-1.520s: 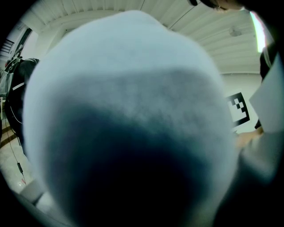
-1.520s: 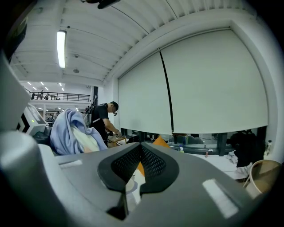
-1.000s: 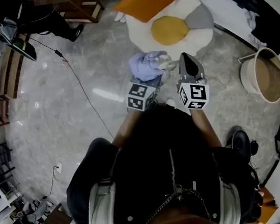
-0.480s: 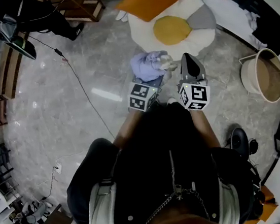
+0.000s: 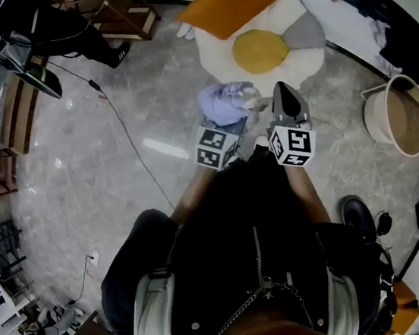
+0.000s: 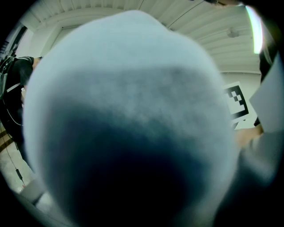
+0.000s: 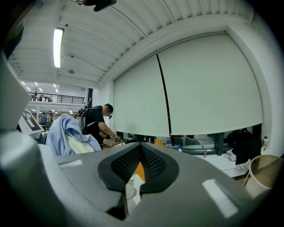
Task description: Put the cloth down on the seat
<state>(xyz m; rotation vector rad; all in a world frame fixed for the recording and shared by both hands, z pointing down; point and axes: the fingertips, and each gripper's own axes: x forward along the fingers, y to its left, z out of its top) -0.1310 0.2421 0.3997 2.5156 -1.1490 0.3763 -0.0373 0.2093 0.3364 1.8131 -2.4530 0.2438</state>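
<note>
Drifting slightly rightward since a second ago, the pale blue cloth (image 5: 224, 101) hangs bunched over the grey marbled stone floor (image 5: 114, 137), just short of the round white cushioned seat (image 5: 217, 47) and not touching it. One yellow round cushion (image 5: 261, 49) and one orange square pillow (image 5: 230, 1) lie on that seat. One round beige basket (image 5: 372, 115) stands well to the right. Two grippers show: the left gripper (image 5: 228, 119) is clamped on the cloth, and the right gripper (image 5: 281, 87) has its jaws together on nothing. Only the right gripper view gives the room: a ribbed white ceiling (image 7: 146, 17), one lit strip light (image 7: 57, 46) and pale roller blinds (image 7: 204, 84). Cloth fills the left gripper view.
</note>
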